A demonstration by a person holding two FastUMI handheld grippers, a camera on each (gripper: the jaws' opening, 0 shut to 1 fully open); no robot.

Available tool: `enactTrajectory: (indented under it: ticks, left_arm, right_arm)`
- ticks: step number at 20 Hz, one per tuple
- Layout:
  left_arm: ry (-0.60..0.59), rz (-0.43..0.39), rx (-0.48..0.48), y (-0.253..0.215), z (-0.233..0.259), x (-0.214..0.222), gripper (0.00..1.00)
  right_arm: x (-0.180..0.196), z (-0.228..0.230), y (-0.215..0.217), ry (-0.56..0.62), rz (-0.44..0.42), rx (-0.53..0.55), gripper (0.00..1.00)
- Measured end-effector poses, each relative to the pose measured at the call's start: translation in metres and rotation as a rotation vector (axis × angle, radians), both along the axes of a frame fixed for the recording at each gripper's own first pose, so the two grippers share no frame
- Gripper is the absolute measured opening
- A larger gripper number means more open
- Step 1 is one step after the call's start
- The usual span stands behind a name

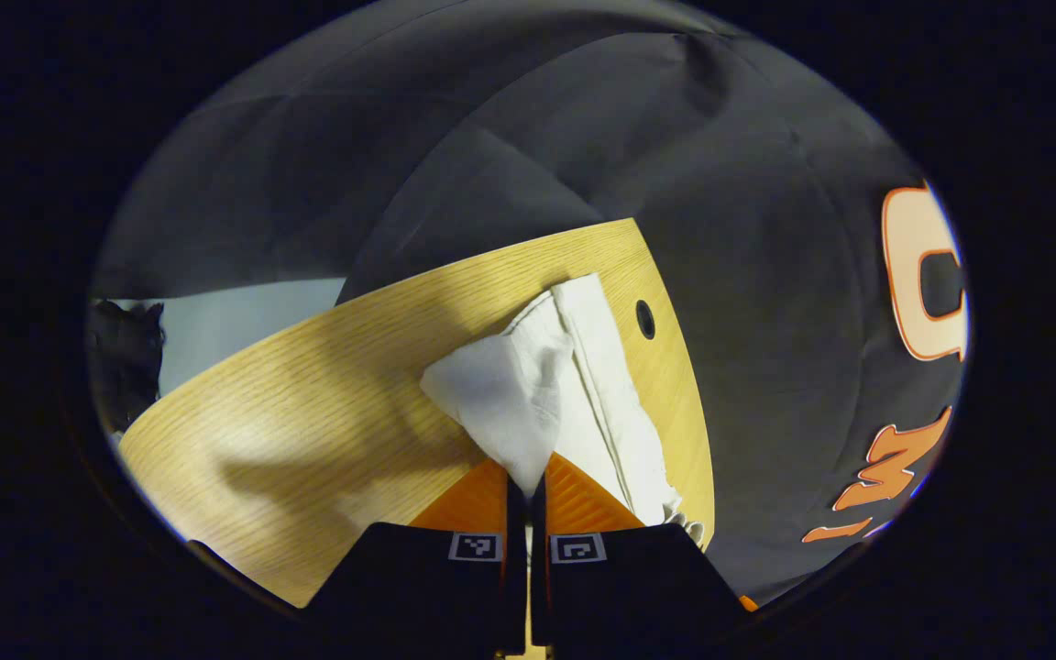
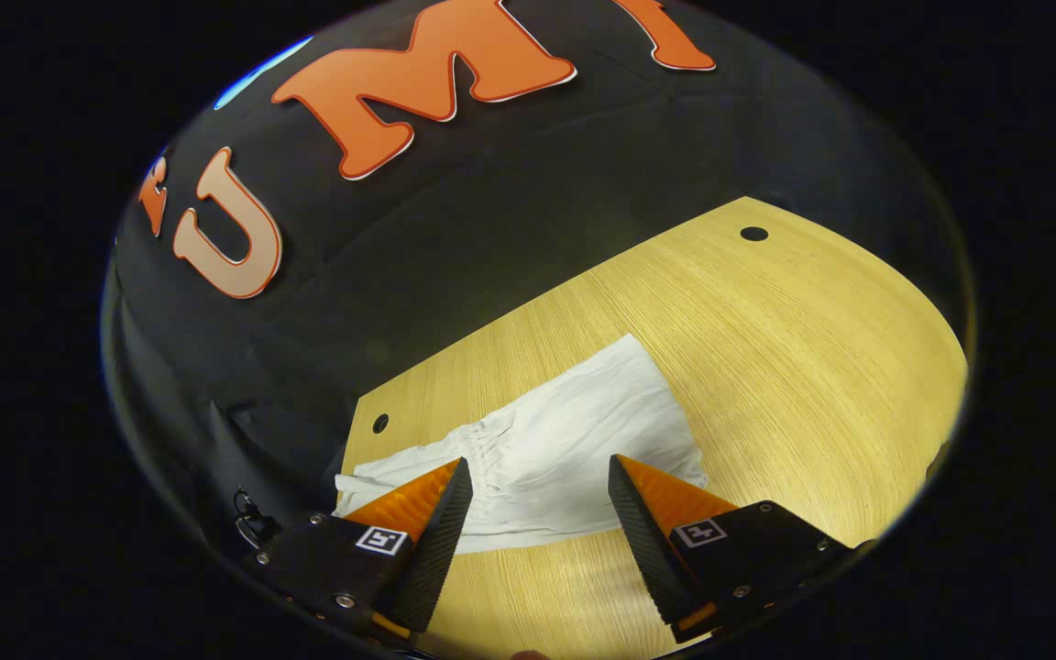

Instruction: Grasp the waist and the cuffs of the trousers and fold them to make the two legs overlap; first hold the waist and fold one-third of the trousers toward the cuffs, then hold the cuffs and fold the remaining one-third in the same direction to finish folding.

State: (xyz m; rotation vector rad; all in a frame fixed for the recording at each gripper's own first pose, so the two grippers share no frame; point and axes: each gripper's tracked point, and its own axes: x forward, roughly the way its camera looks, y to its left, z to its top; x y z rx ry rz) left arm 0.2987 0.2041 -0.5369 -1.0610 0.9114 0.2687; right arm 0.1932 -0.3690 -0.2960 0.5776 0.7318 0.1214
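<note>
White trousers [image 2: 574, 449] are laid on the wooden table [image 2: 794, 357], near its far edge by the black booth wall, gathered waistband seen at the left in the right gripper view. In the left gripper view a corner of the fabric [image 1: 510, 403] is lifted off the tabletop and pinched by the left gripper [image 1: 526, 486], fingers closed together on the cloth; the rest trails along the table edge. Right gripper [image 2: 537, 477] is held just above the trousers, fingers wide apart, nothing gripped. Round holes [image 2: 753, 234] are seen in the tabletop.
</note>
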Motion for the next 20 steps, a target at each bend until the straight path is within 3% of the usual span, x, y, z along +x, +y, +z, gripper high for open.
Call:
enactTrajectory:
  ticks: [7, 14, 20]
  left_arm:
    - [-0.079, 0.002, 0.083, -0.028, 0.07, 0.014, 0.06]
    - [-0.178, -0.079, 0.158, -0.102, 0.151, 0.041, 0.06]
    - [-0.223, -0.162, 0.204, -0.188, 0.18, 0.062, 0.05]
  right_arm:
    - [0.001, 0.008, -0.038, -0.044, 0.014, -0.019, 0.98]
    - [0.001, 0.012, -0.094, -0.084, -0.002, -0.036, 0.98]
    - [-0.001, 0.011, -0.135, -0.089, -0.04, 0.025, 0.99]
